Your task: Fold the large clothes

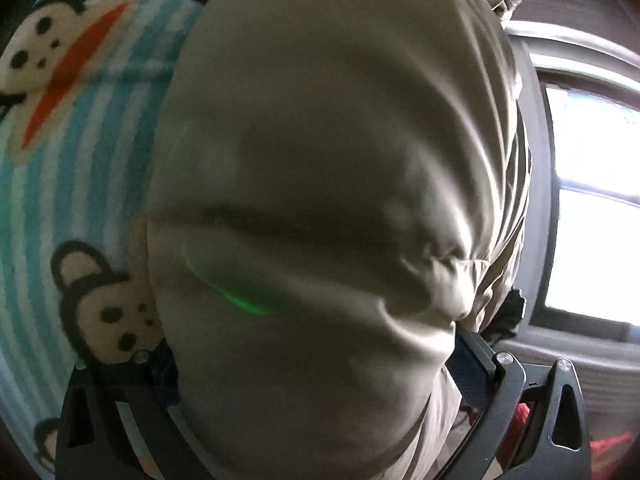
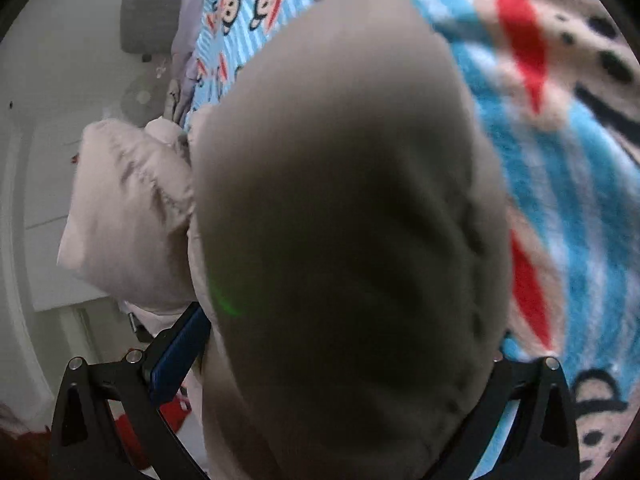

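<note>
While the beige padded garment (image 1: 320,200) fills nearly the whole of my left wrist view, my left gripper (image 1: 316,360) is clamped on it: cloth bunches and puckers where it is pinched between the two black fingers (image 1: 496,376), and it drapes over them so that the tips themselves are hidden. Behind the garment, on its left side, lies the blue striped blanket (image 1: 80,160) printed with cartoon monkey faces, and the garment hangs in front of that blanket, though I cannot tell whether it touches it. On the garment's right side stands a bright window (image 1: 592,200) in a dark frame. From my right wrist view the same garment (image 2: 344,220) again covers the middle, and my right gripper (image 2: 340,364) is closed on it too, the fabric running down between the left finger with its blue pad (image 2: 180,352) and the right finger (image 2: 504,384), with a stitched seam along the garment's right edge. A quilted, paler part (image 2: 128,208) of the garment sticks out at its left side, in front of the white floor (image 2: 52,120). The monkey blanket (image 2: 560,160) spreads beyond the garment's top and right, and a grey cushion (image 2: 152,12) sits far off past the blanket's upper left end
</note>
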`<action>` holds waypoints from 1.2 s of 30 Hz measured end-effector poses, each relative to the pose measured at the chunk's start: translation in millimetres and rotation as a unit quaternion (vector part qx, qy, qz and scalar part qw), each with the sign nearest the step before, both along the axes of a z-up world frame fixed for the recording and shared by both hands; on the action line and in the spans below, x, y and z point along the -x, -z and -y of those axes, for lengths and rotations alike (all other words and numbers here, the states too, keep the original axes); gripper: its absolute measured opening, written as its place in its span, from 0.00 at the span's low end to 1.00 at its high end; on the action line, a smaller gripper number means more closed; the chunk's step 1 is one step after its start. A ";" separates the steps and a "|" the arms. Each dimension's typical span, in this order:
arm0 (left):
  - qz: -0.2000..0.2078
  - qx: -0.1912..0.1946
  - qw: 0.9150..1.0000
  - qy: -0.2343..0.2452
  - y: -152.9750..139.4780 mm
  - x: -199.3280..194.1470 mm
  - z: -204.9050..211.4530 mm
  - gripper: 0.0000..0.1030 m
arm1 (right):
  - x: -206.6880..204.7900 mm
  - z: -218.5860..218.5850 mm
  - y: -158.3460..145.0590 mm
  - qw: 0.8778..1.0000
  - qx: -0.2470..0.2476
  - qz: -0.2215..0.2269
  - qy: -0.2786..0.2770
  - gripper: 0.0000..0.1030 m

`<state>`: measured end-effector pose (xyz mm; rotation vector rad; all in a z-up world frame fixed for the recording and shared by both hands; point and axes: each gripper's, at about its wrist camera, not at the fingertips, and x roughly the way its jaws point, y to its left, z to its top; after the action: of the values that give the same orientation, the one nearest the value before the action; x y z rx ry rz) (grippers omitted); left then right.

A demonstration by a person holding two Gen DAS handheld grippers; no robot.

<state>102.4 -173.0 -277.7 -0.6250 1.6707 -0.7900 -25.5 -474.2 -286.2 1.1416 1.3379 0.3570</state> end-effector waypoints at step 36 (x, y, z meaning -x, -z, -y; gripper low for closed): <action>0.129 -0.054 0.990 -0.020 -91.5 -53.8 -289.4 0.84 | -74.8 -319.7 -56.1 0.998 0.003 0.059 -0.005 0.74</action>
<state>156.2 116.4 -186.2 -0.4592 1.4493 -0.7141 49.3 -154.5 -230.1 1.0931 1.2400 0.4216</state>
